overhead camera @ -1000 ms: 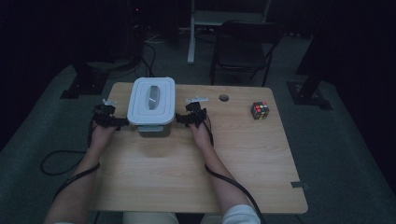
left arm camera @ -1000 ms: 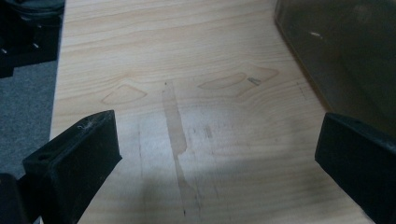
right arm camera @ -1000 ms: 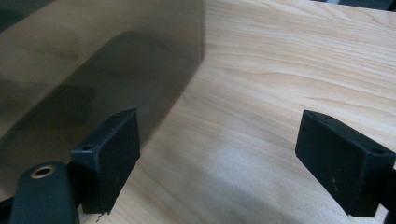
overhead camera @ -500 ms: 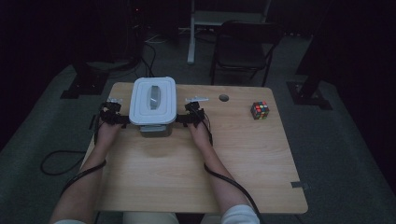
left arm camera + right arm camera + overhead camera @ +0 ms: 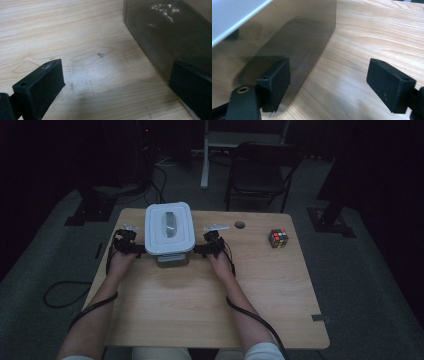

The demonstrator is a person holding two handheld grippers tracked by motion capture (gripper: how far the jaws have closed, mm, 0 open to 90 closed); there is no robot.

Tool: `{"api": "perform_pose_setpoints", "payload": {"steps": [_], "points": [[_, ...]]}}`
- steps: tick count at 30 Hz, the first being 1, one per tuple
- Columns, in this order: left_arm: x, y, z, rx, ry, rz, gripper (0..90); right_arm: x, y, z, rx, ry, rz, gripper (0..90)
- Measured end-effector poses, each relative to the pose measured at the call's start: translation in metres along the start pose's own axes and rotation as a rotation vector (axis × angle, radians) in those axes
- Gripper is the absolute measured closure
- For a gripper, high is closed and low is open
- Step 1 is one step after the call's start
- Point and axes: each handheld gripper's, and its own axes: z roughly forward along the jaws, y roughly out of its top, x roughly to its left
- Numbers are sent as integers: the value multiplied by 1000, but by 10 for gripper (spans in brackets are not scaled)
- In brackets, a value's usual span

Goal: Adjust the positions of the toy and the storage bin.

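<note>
Box flanked, nothing gripped yet

Right now I have the wooden table with the lidded container sitting toward its far left part, white lid on top, smoky translucent body below. My left gripper sits just beside its left wall, my right gripper just beside its right wall. Both stand open with only table between the jaws; the right jaws have just been closing, yet in the right gripper view one jaw lies against the box's wall and nothing is clamped. I judge the main risk is pinching air or skidding off a smooth corner, shoving the box askew. An uneven squeeze from the two sides could tip it or pop the lid. The puzzle cube sits well apart, out of harm's way
</note>
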Motion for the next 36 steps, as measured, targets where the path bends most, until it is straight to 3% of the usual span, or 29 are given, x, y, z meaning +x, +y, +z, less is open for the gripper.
{"api": "perform_pose_setpoints", "payload": {"steps": [4,14,18,23,27,36], "points": [[-5,1,2,1,-9,4,8,-3,-3,-5,-1,-3,3,195],[-33,9,8,5,-43,44,8,-20,-16,-29,-10,-22,-13,196],[-44,11,11,17,-57,57,20,-27,-22,-37,-11,-19,2,196],[-58,15,13,23,-61,93,34,-33,-27,-49,-18,-59,-24,196],[-67,17,15,20,-71,98,35,-40,-33,-58,-21,-58,-3,195],[-92,24,18,37,-87,155,48,-52,-42,-75,-23,-70,13,195]]}}
